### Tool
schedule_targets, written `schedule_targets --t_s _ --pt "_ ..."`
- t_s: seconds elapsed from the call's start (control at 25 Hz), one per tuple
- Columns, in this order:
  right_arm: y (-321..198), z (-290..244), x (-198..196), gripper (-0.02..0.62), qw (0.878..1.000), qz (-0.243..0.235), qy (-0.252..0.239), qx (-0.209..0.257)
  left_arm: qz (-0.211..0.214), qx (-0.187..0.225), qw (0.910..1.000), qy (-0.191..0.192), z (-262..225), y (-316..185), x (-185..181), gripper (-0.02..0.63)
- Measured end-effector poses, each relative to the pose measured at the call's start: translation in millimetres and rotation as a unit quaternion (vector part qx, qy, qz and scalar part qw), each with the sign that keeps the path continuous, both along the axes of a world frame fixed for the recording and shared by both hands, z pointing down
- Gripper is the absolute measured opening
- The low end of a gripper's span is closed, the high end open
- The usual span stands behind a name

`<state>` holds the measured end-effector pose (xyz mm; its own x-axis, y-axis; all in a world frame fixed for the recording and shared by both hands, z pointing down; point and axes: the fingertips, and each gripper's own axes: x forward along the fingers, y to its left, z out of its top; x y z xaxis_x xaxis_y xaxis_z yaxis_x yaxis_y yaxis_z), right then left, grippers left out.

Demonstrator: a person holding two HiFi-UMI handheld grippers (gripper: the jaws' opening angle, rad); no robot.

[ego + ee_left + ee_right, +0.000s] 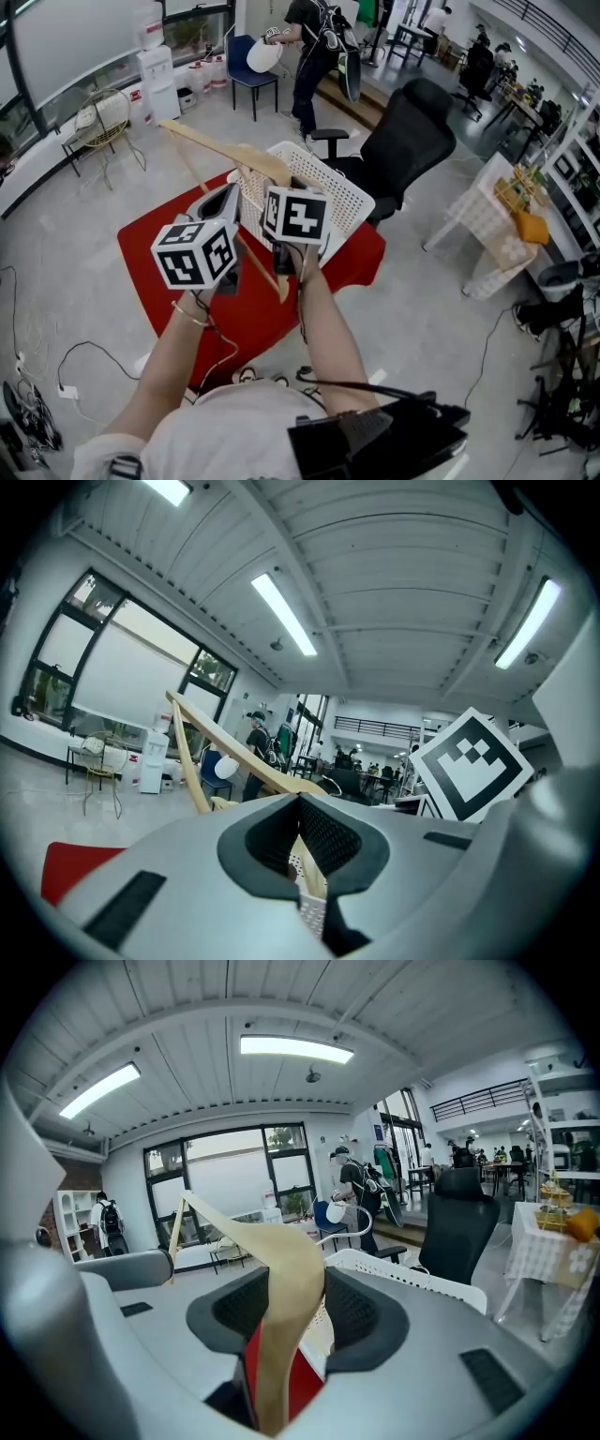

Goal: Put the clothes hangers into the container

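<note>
A pale wooden hanger (225, 150) is held up in the air by both grippers, over a white perforated basket (349, 195) that stands on a red mat (159, 246). My left gripper (232, 194) is shut on the hanger's thin lower bar, seen as a pale strip (309, 860) between the dark pads (267, 841). My right gripper (286, 183) is shut on the broad shoulder of the hanger (277, 1260), which fills the gap between its jaws. In the right gripper view the basket's rim (412, 1274) shows just beyond the right gripper (286, 1312). The hanger's hook is hidden.
A black office chair (412, 141) stands right behind the basket. A person (314, 56) stands further back near a blue chair (251, 64). A white table (487, 220) with yellow items is at the right, cables (56, 366) lie on the floor at the left.
</note>
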<state>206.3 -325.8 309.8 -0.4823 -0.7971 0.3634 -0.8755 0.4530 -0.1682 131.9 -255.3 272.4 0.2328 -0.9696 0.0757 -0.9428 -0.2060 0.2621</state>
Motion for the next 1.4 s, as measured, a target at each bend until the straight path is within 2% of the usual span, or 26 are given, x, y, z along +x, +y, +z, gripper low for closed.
schedule_targets --t_s 0.48,0.72,1.0,1.4 --pt "-70.6 -41.5 24.8 0.193 0.999 0.029 -0.015 0.036 0.017 0.014 0.9996 -0.02 -31.1 -64.3 20.3 0.002" --pt "-93.2 -52.8 35.1 0.193 0.998 0.04 -0.021 0.043 0.013 0.022 0.9994 -0.024 -42.9 -82.7 17.3 0.002" --pt "-121.2 -46.7 46.2 0.193 0.998 0.047 -0.026 0.039 0.012 0.014 0.9996 -0.023 -36.7 -110.8 20.3 0.002" --pt "-156.4 -14.6 54.6 0.193 0.998 0.057 0.001 0.025 0.004 -0.02 0.9997 -0.014 -4.5 -140.8 10.0 0.002"
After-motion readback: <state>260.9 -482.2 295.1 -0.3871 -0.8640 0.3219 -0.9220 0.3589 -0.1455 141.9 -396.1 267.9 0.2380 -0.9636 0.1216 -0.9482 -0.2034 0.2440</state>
